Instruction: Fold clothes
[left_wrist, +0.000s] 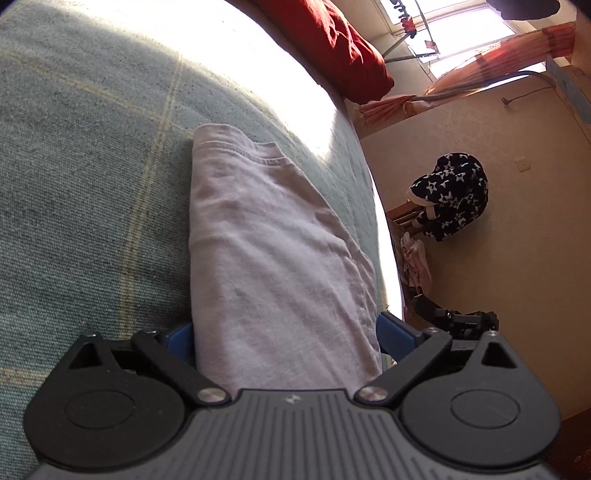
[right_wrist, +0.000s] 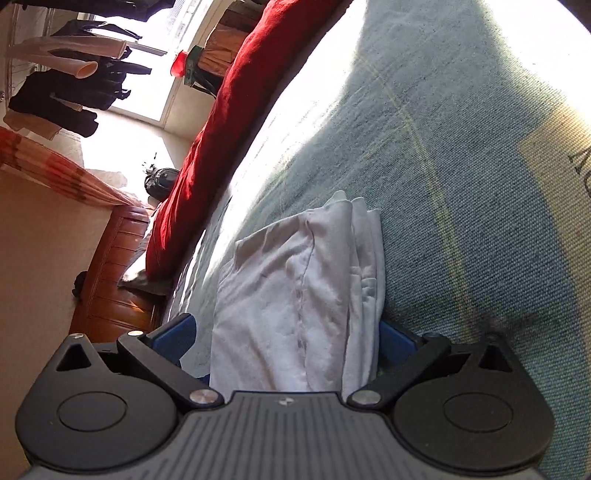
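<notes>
Left wrist view: folded pale garment lying on the green bedspread, running from 6 o'clock up toward 12, layered and narrow. Left gripper spread wide, blue fingers straddling the near end at 7 and 5 o'clock, cloth filling the gap between them; whether pressing or only flanking, impossible to tell, though probably placed so to steady or lift the bundle by its short end. Hemmed edge showing near 12. Bed edge close by at 3 o'clock, sunlit; broad free bedspread toward 9 and 10. Red quilt far off at 1 o'clock.

Right wrist view: same garment bunched in several layers, loose edges stacked along its 3 o'clock side. Right gripper likewise wide apart, fingers flanking the cloth at 7 and 5; grip uncertain. Open bedspread from 1 to 4 o'clock; bed edge and wooden frame crowding 9.
</notes>
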